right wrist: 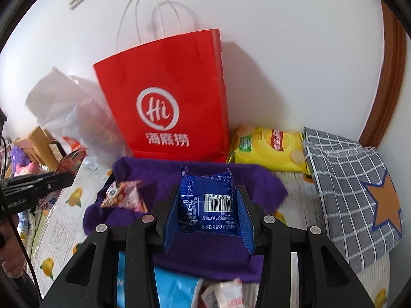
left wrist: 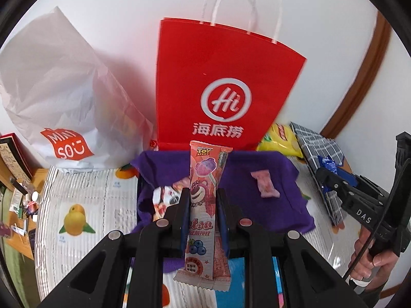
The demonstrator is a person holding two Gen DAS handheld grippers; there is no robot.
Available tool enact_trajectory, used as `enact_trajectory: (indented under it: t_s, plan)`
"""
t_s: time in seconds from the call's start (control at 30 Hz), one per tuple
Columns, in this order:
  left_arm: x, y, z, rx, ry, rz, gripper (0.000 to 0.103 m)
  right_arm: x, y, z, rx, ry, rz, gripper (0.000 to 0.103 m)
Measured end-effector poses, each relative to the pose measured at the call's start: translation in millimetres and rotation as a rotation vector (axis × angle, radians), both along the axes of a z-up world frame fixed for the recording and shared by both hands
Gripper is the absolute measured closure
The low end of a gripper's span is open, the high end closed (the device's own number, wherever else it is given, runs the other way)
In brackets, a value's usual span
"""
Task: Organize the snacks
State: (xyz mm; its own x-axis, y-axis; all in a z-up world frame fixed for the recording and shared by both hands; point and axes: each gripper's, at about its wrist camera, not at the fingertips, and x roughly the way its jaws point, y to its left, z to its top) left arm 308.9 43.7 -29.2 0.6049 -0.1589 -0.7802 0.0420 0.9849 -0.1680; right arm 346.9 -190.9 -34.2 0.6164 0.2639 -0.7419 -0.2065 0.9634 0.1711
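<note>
My left gripper [left wrist: 201, 196] is shut on a long pink Toy Story snack pack [left wrist: 205, 179] and holds it upright above the purple cloth [left wrist: 262, 179], in front of the red paper bag [left wrist: 223, 71]. My right gripper [right wrist: 208, 192] is shut on a blue snack packet [right wrist: 208, 200] with a barcode, held over the same purple cloth [right wrist: 257, 184] before the red bag [right wrist: 164, 89]. A small pink candy [left wrist: 264, 183] and a red-white wrapped snack [left wrist: 163, 200] lie on the cloth. The right gripper also shows in the left wrist view [left wrist: 331, 172].
A white Miniso plastic bag [left wrist: 61, 97] stands at the left against the wall. A yellow chip bag [right wrist: 269, 148] and a grey checked cloth bag [right wrist: 354, 192] with an orange star lie at the right. A fruit-print sheet [left wrist: 84, 205] covers the surface. More snacks [right wrist: 223, 292] lie near the front.
</note>
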Motion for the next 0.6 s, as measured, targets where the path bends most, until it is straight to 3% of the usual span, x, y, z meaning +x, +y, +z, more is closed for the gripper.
enact_trajectory:
  t_s: [0.3, 0.6]
  plan:
    - [31.7, 23.5, -54.1, 0.000, 0.106, 0.050, 0.084, 30.6, -3.1, -33.5, -0.010, 0.049, -0.006, 0.061]
    - [41.1, 38.7, -74.4, -0.021, 0.147, 0.075, 0.084, 40.8, -11.1, -70.2, -0.056, 0.117, -0.013, 0.061]
